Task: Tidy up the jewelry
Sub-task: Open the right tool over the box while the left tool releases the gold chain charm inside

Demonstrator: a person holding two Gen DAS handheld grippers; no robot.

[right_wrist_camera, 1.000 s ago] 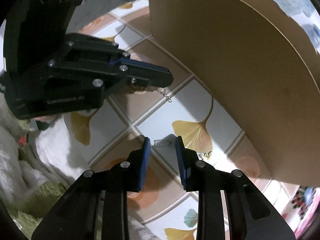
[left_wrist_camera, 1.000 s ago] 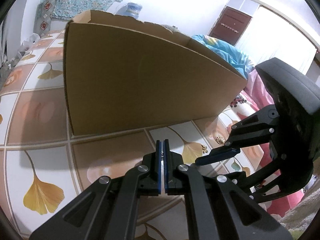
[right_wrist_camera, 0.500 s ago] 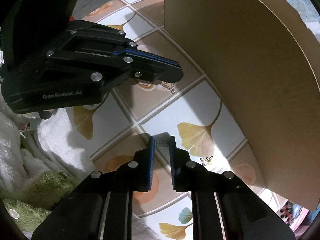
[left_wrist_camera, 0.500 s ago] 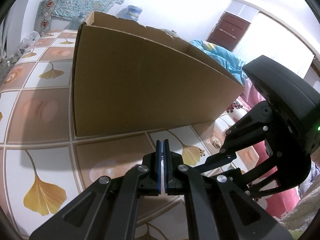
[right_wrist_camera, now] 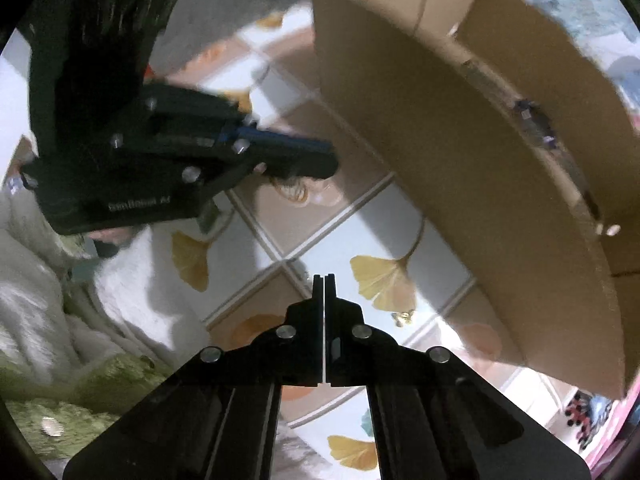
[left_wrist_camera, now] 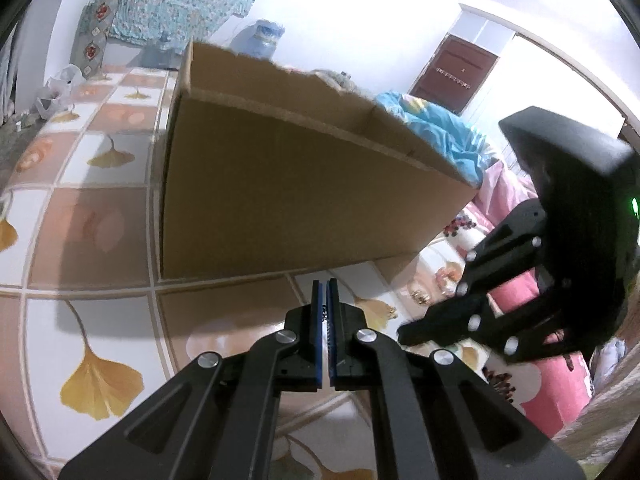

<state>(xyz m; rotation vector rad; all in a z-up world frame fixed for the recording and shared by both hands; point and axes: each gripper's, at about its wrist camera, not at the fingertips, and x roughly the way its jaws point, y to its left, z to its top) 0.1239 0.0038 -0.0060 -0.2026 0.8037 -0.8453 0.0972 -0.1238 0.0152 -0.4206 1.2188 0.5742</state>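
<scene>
My left gripper (left_wrist_camera: pixel 325 286) is shut on a thin chain (left_wrist_camera: pixel 325 320) pinched between its blue pads; it also shows in the right wrist view (right_wrist_camera: pixel 320 160), raised above the tiled surface with a gold chain (right_wrist_camera: pixel 294 192) hanging under it. My right gripper (right_wrist_camera: pixel 323 280) is shut; the small silver piece it closed around is hidden between the pads. It shows in the left wrist view (left_wrist_camera: pixel 408 334) at the right. A small gold butterfly piece (right_wrist_camera: pixel 402 317) lies on a tile by the open cardboard box (left_wrist_camera: pixel 300 200) (right_wrist_camera: pixel 460 140).
The surface is a mat with a tile and ginkgo leaf print (left_wrist_camera: pixel 100 380). A white fluffy cloth (right_wrist_camera: pixel 100 300) and green fabric (right_wrist_camera: pixel 60 412) lie to the left. Blue and pink bedding (left_wrist_camera: pixel 460 148) lies behind the box. Another gold piece (left_wrist_camera: pixel 420 298) lies near the box's corner.
My right gripper has closed from open onto the small silver piece on the tile and lifted. Both grippers have risen, so the box's open top comes into view.
</scene>
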